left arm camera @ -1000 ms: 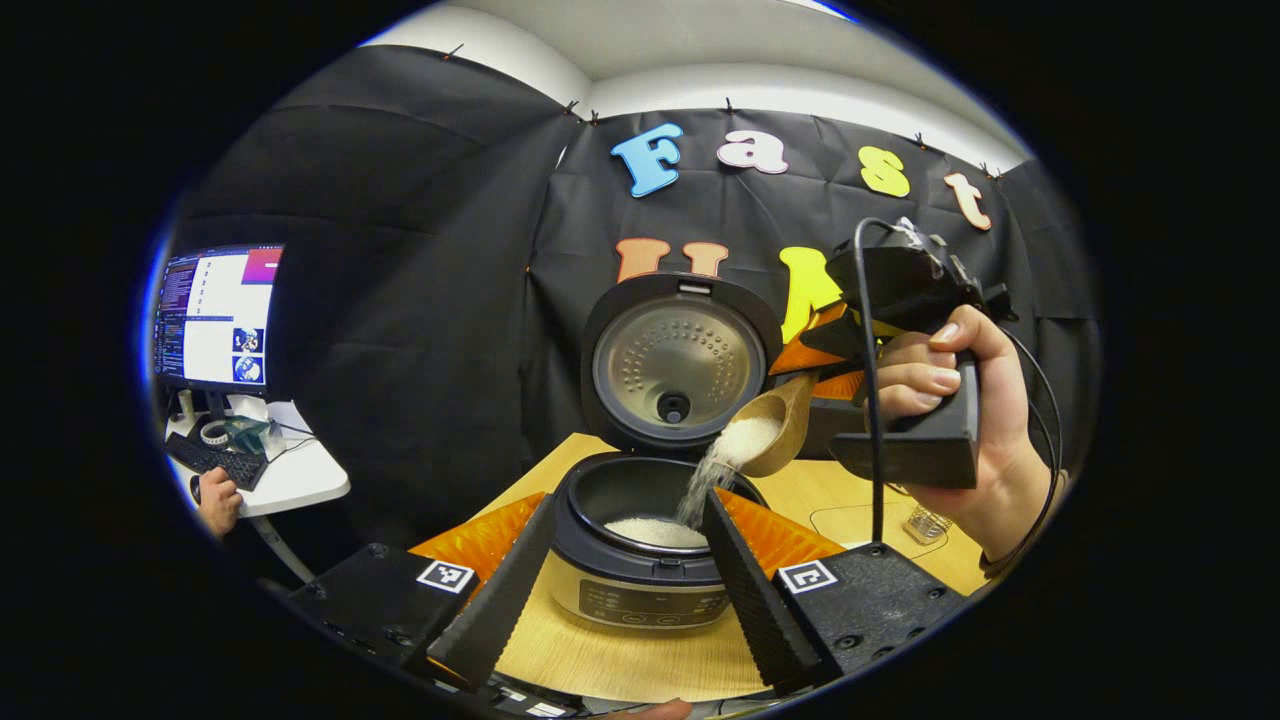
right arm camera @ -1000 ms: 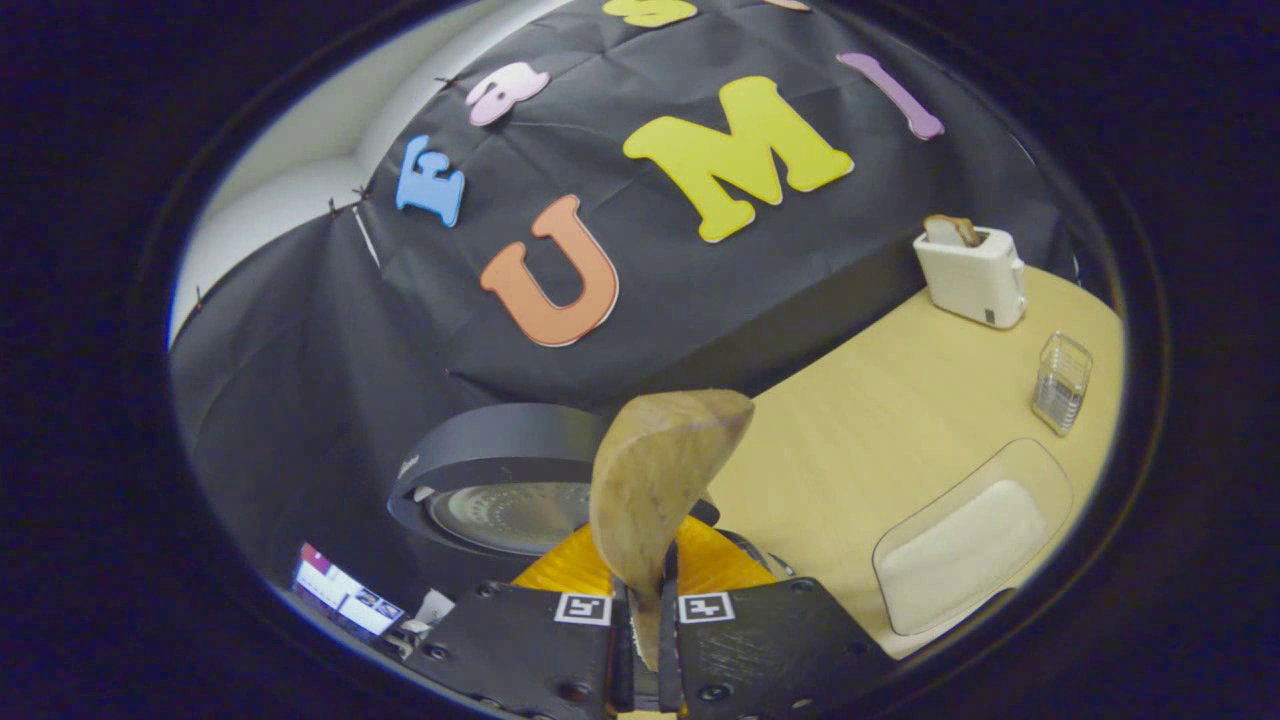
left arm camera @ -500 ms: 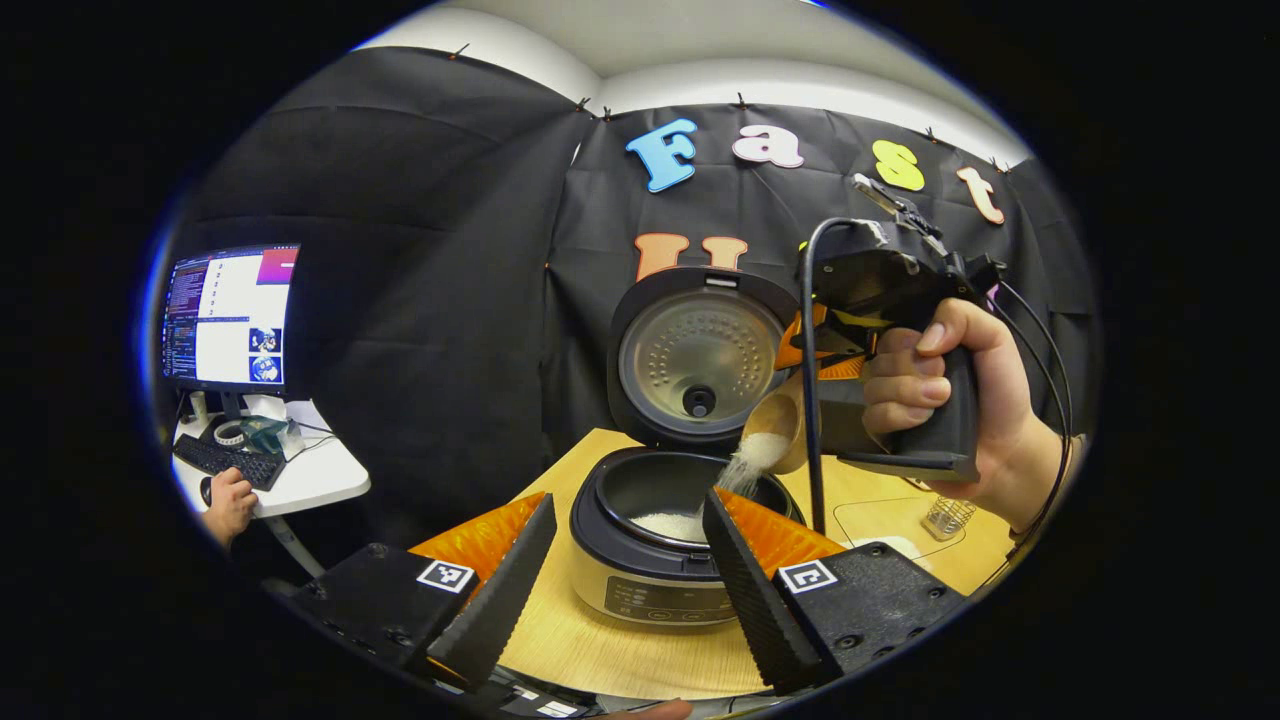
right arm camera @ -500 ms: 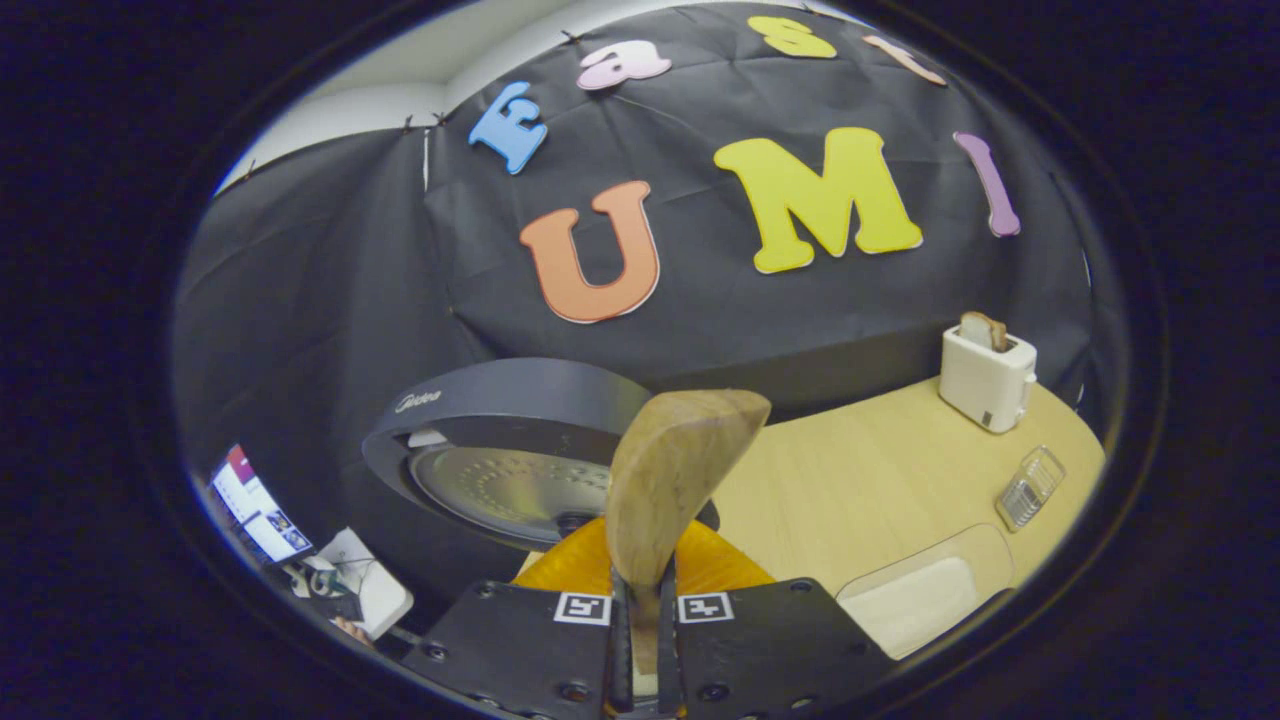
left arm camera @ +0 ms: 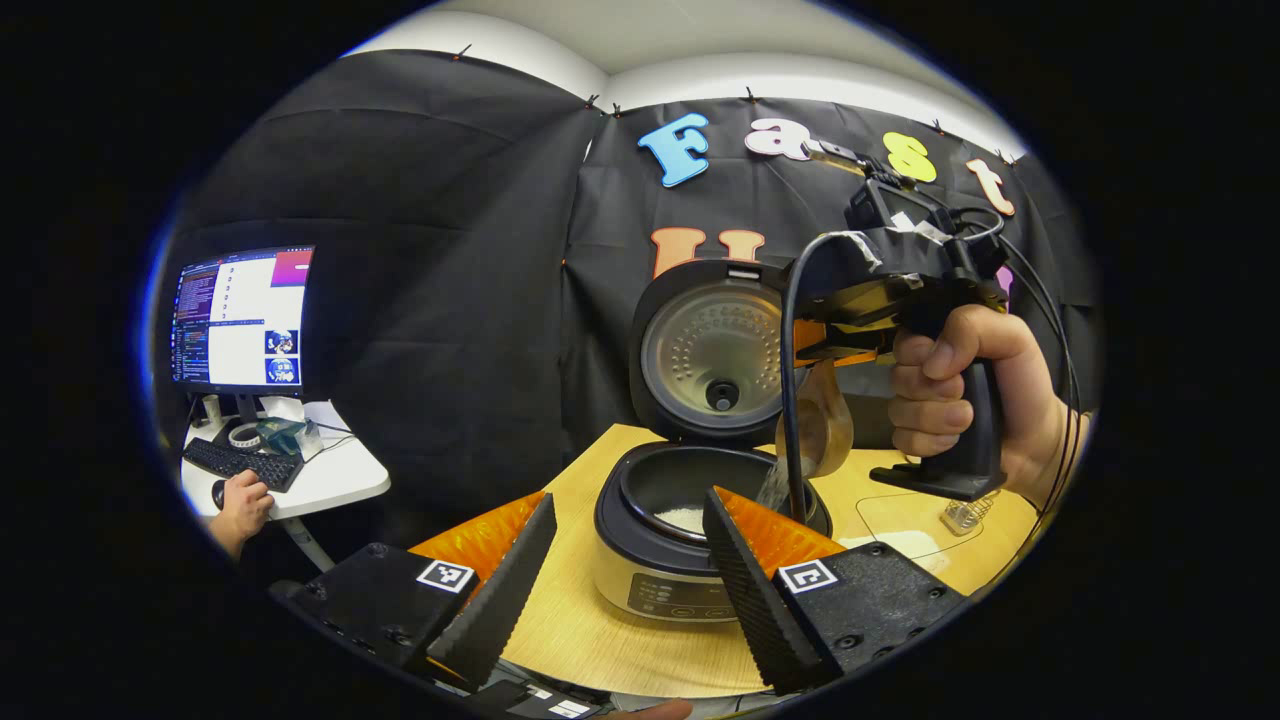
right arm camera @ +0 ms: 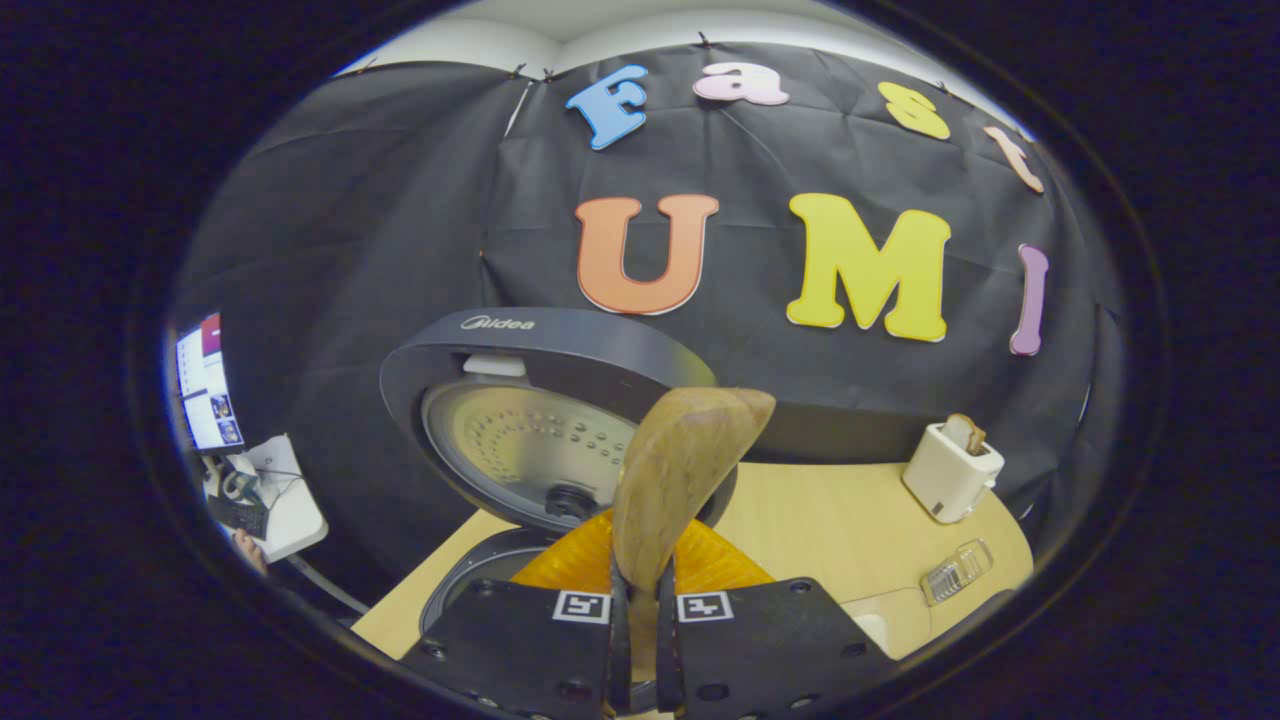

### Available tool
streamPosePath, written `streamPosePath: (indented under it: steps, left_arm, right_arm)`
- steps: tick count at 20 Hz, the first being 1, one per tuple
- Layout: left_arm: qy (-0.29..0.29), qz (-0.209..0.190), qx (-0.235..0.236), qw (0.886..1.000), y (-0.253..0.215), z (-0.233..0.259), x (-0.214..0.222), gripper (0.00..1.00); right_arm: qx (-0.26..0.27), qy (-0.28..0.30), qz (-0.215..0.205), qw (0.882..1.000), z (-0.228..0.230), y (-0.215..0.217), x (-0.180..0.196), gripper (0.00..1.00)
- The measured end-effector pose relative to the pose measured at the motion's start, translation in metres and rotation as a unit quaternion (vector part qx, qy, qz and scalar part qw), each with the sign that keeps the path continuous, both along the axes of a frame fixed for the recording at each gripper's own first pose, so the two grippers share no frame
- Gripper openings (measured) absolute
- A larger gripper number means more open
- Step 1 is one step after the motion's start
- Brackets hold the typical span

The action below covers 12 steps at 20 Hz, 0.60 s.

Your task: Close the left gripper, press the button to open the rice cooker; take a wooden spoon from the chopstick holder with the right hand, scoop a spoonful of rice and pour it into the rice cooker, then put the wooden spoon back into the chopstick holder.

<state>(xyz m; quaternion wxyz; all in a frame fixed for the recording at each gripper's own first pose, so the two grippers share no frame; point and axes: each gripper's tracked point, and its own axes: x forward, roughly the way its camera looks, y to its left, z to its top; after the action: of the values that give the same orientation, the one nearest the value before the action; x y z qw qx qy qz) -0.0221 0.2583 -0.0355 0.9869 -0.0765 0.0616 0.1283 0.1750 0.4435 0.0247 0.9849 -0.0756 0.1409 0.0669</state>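
The wooden spoon (right arm camera: 680,470) is pinched in my right gripper (right arm camera: 640,640), tipped over the open rice cooker (left arm camera: 690,500) on the table (left arm camera: 590,640) with rice (left arm camera: 684,518) inside, while my left gripper (left arm camera: 625,560) stands spread before it.

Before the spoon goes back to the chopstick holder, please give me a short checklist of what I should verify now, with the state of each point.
1. Rice cooker lid open: ok, it stands upright behind the pot.
2. Wooden spoon gripped: ok, the right gripper pinches its handle between both fingers.
3. Spoon emptied: not ok, a thin stream of rice falls from the tipped bowl.
4. Rice landing in the pot: ok, a white heap lies inside.
5. Left gripper out of the way: ok, open and low in front of the cooker.
6. Chopstick holder upright: cannot tell, it looks tilted.
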Motion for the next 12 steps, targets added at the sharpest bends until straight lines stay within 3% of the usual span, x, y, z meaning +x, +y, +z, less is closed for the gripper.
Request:
streamPosePath:
  steps: [6,12]
  left_arm:
    - [0.004,0.005,0.008,1.000,0.003,-0.001,0.001,0.94]
    - [0.016,0.017,0.007,1.000,0.007,-0.008,0.003,0.95]
  right_arm:
    - [-0.074,-0.020,0.020,0.997,0.000,0.016,-0.003,0.10]
    - [-0.155,-0.002,0.037,0.987,-0.018,0.018,-0.004,0.09]
